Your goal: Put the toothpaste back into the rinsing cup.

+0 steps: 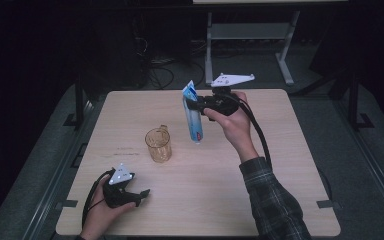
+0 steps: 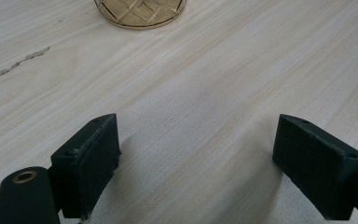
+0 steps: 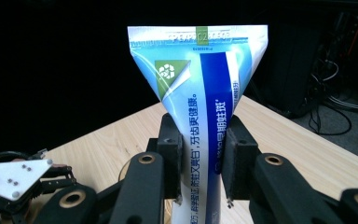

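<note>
A blue and white toothpaste tube [image 3: 204, 107] with Chinese writing and a green recycle mark is held tight in the right claw [image 3: 201, 161] above the table [image 1: 280, 165], an amber glass mug [image 1: 158, 144] stands below it, and the left claw [image 2: 196, 163] is spread wide.

surface: light wood table [image 1: 260, 200] | on it: amber glass mug [image 1: 159, 145], upright near centre

Tube [image 3: 200, 116]: glossy plastic, pinched between matt black pads [image 3: 170, 158]. Table [image 2: 205, 84]: pale matt wood grain. Cup [image 1: 158, 145]: amber, clear, faceted.
</note>
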